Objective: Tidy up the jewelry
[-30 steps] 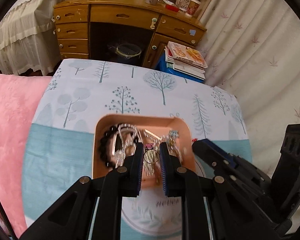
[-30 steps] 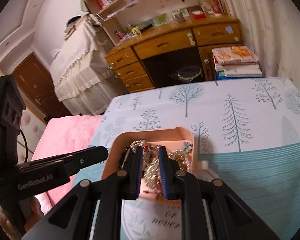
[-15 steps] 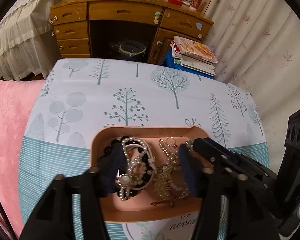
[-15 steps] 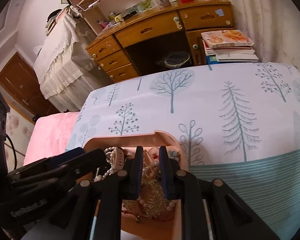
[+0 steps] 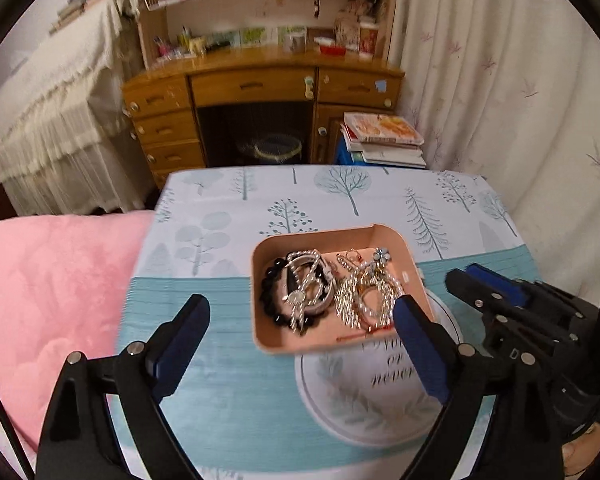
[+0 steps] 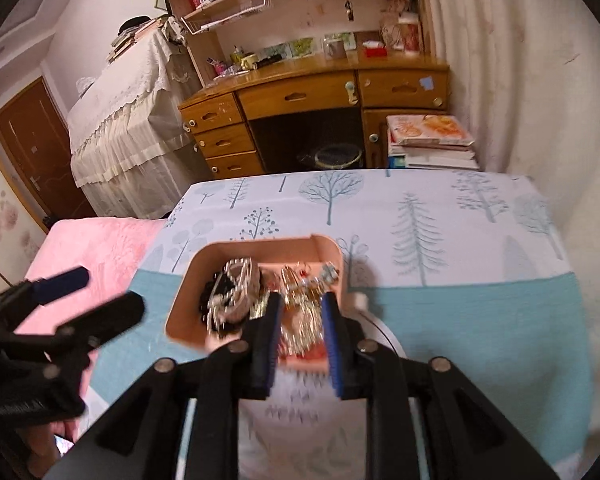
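A pink tray (image 5: 392, 240) on the tree-print cloth holds a heap of jewelry: black beads, a pearl and silver tangle (image 5: 300, 292) and gold pieces (image 5: 364, 296). My left gripper (image 5: 300, 332) is wide open and empty, pulled back over the tray's near edge. My right gripper (image 6: 300, 344) has its jaws partly open over the tray's (image 6: 328, 248) near right corner, just above the gold jewelry (image 6: 302, 320); nothing is clearly held. The right gripper also shows in the left wrist view (image 5: 488, 284).
A white round plate (image 5: 364, 396) with lettering lies under the tray's near edge. A pink blanket (image 5: 48, 292) is to the left. A wooden desk (image 5: 260, 88), stacked books (image 5: 384, 140) and curtain stand beyond the table's far edge.
My left gripper opened wide and drew back and up from the tray. My right gripper's jaws parted somewhat and it also pulled back a little.
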Demonstrator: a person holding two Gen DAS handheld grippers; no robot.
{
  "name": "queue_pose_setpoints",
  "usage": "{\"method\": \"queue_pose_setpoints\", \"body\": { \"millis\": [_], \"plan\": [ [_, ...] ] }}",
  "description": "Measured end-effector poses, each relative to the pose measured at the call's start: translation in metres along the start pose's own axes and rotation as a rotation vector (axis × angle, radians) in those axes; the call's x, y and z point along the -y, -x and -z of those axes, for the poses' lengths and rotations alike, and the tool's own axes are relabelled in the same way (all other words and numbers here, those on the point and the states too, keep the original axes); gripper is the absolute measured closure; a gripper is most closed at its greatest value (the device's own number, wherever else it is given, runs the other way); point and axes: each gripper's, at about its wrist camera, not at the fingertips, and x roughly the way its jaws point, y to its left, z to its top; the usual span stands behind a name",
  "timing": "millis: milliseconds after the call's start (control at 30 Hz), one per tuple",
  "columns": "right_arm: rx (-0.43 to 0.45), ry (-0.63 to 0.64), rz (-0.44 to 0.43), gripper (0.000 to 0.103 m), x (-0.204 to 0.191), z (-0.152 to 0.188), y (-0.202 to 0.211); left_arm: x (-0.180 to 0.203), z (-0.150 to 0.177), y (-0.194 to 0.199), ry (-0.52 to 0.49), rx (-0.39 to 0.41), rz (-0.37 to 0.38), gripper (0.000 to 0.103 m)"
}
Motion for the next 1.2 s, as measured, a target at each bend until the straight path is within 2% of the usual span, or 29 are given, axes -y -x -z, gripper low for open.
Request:
{"method": "queue_pose_setpoints", "body": {
  "millis": [67,167,233,367,433,633,833,1200],
  "plan": [
    [0.025,0.013,0.012,0.072,0.0,0.012,0.022,0.002,0.011,0.019,-0.003,0.019,-0.014,0.011],
    [0.046,0.012,0.018,0.07,0.0,0.032,0.052,0.007,0.031,0.043,-0.009,0.022,-0.059,0.01],
    [0.058,0.004,0.017,0.069,0.0,0.045,0.071,0.011,0.046,0.057,-0.017,0.025,-0.057,0.001],
    [0.077,-0.004,0.015,0.059,-0.003,0.071,0.103,0.019,0.074,0.087,-0.039,0.078,-0.059,0.001],
    [0.079,-0.003,0.015,0.058,-0.006,0.084,0.116,0.023,0.086,0.098,-0.039,0.088,-0.061,0.001],
    [0.091,-0.034,0.025,0.054,-0.013,0.113,0.154,0.027,0.114,0.127,0.037,0.118,0.025,0.001],
    [0.132,-0.055,0.023,0.041,-0.015,0.133,0.182,0.03,0.131,0.15,0.067,0.155,-0.002,0.001],
    [0.189,-0.004,0.053,0.04,-0.028,0.151,0.203,0.041,0.149,0.162,0.067,0.159,-0.072,0.001]
  ]
}}
